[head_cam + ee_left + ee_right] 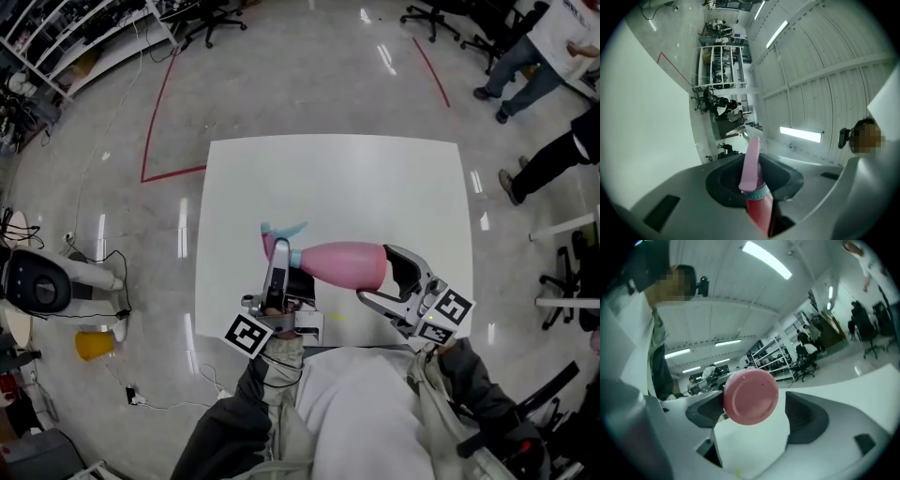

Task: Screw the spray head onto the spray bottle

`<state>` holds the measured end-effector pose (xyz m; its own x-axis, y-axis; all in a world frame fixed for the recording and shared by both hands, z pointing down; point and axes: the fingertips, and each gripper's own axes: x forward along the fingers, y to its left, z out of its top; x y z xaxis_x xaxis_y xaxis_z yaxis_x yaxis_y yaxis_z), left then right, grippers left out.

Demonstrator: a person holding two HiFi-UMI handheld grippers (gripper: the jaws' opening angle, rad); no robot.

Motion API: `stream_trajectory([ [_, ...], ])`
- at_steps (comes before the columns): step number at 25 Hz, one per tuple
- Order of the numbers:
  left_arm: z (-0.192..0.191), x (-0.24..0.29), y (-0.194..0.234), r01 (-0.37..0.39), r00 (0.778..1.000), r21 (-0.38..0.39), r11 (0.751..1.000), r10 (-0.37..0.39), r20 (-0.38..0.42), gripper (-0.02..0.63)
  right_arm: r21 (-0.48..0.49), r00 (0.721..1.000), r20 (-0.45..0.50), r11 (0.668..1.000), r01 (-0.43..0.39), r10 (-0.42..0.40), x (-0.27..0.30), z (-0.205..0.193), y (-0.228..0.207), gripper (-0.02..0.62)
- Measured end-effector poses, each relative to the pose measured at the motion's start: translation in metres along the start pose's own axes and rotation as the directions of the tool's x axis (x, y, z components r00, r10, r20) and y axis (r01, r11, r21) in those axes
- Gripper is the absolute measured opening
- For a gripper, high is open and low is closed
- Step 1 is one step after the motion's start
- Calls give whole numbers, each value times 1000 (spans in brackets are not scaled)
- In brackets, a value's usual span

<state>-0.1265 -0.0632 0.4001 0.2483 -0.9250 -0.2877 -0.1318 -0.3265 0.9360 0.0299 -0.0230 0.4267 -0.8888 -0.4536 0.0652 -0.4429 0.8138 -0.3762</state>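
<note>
A pink spray bottle [342,264] lies sideways over the white table [328,178], with its spray head [281,246], pink with a light blue nozzle, pointing left. My left gripper [279,262] is shut on the spray head at the neck. In the left gripper view the head and its teal collar [757,190] stand clamped between the jaws [754,180]. My right gripper [377,274] stands open around the bottle's base. In the right gripper view the round pink bottom [751,397] sits between the pads [806,416] with a gap on the right side.
The table's near edge runs just under both grippers. On the floor at the left stand a white device [37,281] with cables and a yellow object [94,344]. People [553,56] and office chairs stand at the far right.
</note>
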Motion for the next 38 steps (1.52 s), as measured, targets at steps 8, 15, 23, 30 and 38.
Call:
stream_trajectory([
  [8,0,3,-5,33,999,36,999,-32,-9,97,230,997,-64,972,-37,53,13,-5,-2,389],
  [15,-6,14,-18,107,991,190,976,-90,-98,97,715,981,111,673,-189,158,14,-19,-16,388],
  [23,-3,4,18,-14,998,-11,1000,13,-56,95,-45,999,39,998,33,-31,0,-6,-8,390],
  [30,-16,13,6,17,990,18,1000,-14,-138,95,-123,1000,-22,992,17,-20,7,-9,-1,389],
  [38,-13,13,-19,172,977,144,975,-150,-152,97,672,978,-45,731,-120,202,13,-34,12,390],
])
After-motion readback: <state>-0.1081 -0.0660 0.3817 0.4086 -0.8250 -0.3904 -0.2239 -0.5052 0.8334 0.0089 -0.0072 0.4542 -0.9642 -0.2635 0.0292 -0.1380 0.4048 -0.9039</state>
